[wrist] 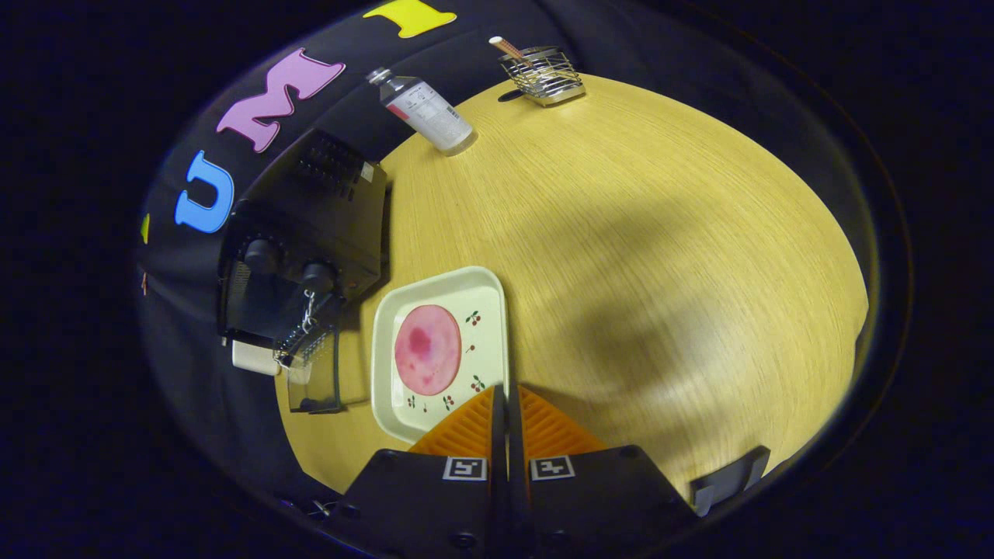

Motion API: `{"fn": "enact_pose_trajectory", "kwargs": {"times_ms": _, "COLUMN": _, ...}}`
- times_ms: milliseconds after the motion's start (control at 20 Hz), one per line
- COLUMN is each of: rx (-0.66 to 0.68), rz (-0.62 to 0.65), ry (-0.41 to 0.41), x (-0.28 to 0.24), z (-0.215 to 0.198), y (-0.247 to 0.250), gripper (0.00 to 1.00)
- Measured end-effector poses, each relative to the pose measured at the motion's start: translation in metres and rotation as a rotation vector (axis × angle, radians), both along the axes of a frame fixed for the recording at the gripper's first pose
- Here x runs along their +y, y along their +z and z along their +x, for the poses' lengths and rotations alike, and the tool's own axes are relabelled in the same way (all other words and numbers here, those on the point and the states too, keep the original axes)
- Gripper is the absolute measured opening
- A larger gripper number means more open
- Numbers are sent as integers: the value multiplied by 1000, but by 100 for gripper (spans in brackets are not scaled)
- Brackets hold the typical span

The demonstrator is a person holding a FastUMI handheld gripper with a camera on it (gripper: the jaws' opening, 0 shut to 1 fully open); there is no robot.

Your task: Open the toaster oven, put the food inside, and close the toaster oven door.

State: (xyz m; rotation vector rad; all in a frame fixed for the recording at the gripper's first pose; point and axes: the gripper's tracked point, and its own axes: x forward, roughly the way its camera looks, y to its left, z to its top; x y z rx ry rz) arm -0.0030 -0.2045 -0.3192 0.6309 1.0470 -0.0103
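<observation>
A black toaster oven [311,225] stands at the table's left edge, well beyond my fingers and to their left. Its glass door [314,373] hangs open, with a small chain [308,312] at its hinge side. Beside the oven lies a cream tray [388,373] with cherry prints, holding a round pink slice of food [427,349]. My gripper [503,392] is shut with the fingers pressed together. Its fingertips sit over the tray's near right corner and hide it. I cannot tell whether they touch the tray.
A clear bottle [427,112] with a label lies tilted at the far side of the round wooden table [660,233]. A wire basket [543,75] with a stick in it stands farther right. A white block [255,357] sits by the oven's near corner.
</observation>
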Motion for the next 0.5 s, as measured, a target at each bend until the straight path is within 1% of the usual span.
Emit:
{"fn": "enact_pose_trajectory", "kwargs": {"times_ms": 200, "rx": -40, "rz": 77, "ry": -45, "x": 7, "z": 4, "y": 24, "gripper": 6}}
{"fn": "enact_pose_trajectory", "kwargs": {"times_ms": 350, "rx": -58, "rz": 101, "ry": -78, "x": 6, "z": 3, "y": 37, "gripper": 6}}
{"fn": "enact_pose_trajectory", "kwargs": {"times_ms": 500, "rx": -70, "rz": 125, "ry": -140, "x": 4, "z": -1, "y": 50, "gripper": 6}}
